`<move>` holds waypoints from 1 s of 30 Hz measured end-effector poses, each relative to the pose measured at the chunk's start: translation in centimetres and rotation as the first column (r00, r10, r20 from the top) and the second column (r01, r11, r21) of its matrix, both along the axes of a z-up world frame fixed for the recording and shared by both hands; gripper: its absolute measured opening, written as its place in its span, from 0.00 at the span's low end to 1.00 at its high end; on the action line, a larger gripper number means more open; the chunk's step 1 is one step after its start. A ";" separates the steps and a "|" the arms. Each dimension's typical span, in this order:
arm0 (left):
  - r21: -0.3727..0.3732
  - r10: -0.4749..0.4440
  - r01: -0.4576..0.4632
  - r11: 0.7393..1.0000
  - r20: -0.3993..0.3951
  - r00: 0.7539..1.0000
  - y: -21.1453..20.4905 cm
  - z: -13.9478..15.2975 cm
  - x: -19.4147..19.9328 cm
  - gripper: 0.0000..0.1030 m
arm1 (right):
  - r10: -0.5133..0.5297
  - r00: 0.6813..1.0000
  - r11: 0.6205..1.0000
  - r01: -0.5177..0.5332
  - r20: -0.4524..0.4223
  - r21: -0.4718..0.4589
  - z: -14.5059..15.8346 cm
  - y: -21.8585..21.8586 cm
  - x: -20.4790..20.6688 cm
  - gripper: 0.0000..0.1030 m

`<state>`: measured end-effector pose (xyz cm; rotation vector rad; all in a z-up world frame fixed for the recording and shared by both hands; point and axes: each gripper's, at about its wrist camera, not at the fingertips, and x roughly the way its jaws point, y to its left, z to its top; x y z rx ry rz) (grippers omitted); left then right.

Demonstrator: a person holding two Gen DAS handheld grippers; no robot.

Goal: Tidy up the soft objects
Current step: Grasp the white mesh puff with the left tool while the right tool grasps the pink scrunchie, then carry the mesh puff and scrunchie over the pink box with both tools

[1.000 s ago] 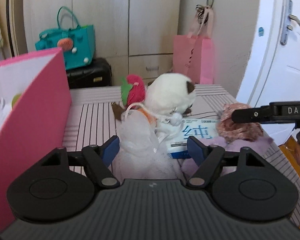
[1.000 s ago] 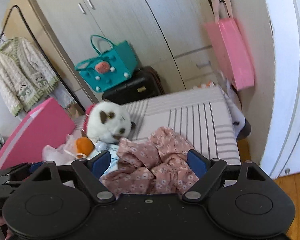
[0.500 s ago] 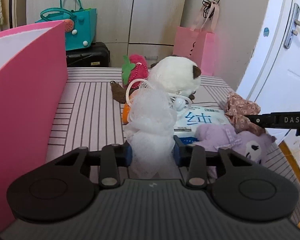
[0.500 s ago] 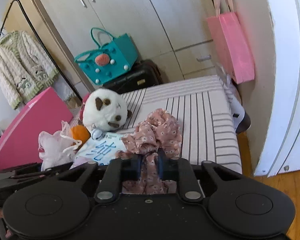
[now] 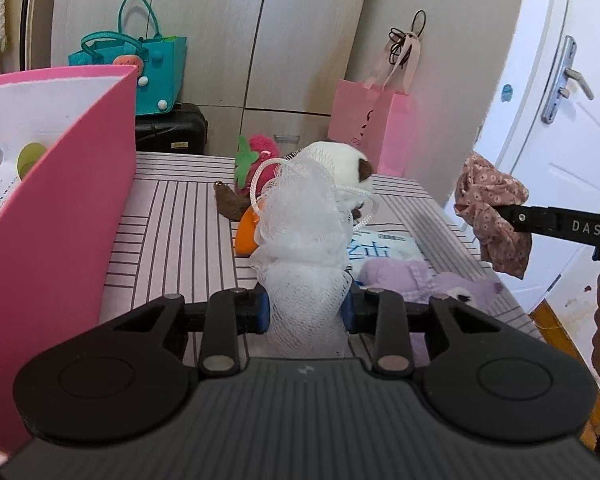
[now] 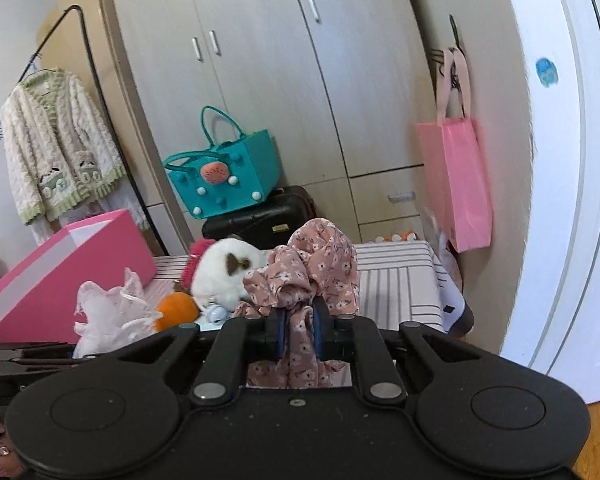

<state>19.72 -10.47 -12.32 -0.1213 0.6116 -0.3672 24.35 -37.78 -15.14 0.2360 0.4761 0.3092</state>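
Note:
My left gripper [image 5: 305,312] is shut on a white mesh bath pouf [image 5: 302,216], which stands up between its blue pads above the striped table [image 5: 172,232]. My right gripper [image 6: 300,330] is shut on a pink floral cloth [image 6: 316,264], lifted clear of the table; the same cloth [image 5: 490,208] hangs at the right of the left wrist view. On the table lie a white plush toy [image 6: 224,276], an orange soft ball [image 6: 178,310], a red strawberry plush [image 5: 260,156], a purple plush [image 5: 416,276] and a tissue pack [image 5: 384,246].
An open pink box [image 5: 56,200] stands at the table's left side. Behind the table are a teal bag [image 6: 228,176] on a black case [image 6: 260,216], a wardrobe, and a pink paper bag [image 6: 456,184] on the wall. A white door [image 5: 560,120] is at the right.
Both grippers went from open to shut, the left on the mesh pouf, the right on the floral cloth. Both items have since been lifted off the table.

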 end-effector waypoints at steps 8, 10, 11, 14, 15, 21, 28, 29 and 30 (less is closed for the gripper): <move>-0.019 -0.032 0.032 0.999 0.024 0.999 0.7 1.1 -2.6 0.30 | 0.068 0.997 0.998 -0.068 0.033 -0.007 1.8 1.5 -2.3 0.16; -0.022 -0.044 0.044 0.999 0.025 0.999 1.1 1.4 -3.3 0.30 | 0.091 0.996 0.996 -0.091 0.021 -0.005 1.9 1.9 -3.0 0.16; -0.025 -0.049 0.050 0.998 0.023 0.999 1.2 1.5 -3.7 0.30 | 0.104 0.995 0.995 -0.104 0.012 0.000 1.9 2.2 -3.2 0.16; -0.005 -0.088 0.088 0.996 0.035 0.995 1.6 1.9 -5.1 0.30 | 0.151 0.988 0.988 -0.150 -0.037 0.023 1.6 3.0 -4.0 0.17; 0.006 -0.098 0.098 0.995 0.036 0.995 1.7 1.9 -5.7 0.30 | 0.166 0.985 0.986 -0.165 -0.050 0.026 1.5 3.3 -4.3 0.17; -0.014 -0.148 0.148 0.989 -0.034 0.988 3.1 1.8 -7.6 0.30 | 0.255 0.956 0.967 -0.252 -0.144 0.038 0.7 5.0 -6.2 0.17; -0.036 -0.180 0.177 0.984 -0.161 0.970 5.2 1.2 -8.7 0.30 | 0.349 0.906 0.937 -0.341 -0.241 0.075 0.5 7.1 -7.9 0.17; -0.042 -0.189 0.184 0.982 -0.179 0.966 5.6 1.2 -8.9 0.31 | 0.364 0.897 0.931 -0.356 -0.252 0.077 0.5 7.4 -8.1 0.17; -0.049 -0.201 0.195 0.980 -0.196 0.960 6.0 1.2 -9.1 0.31 | 0.375 0.888 0.927 -0.367 -0.265 0.082 0.6 7.8 -8.3 0.18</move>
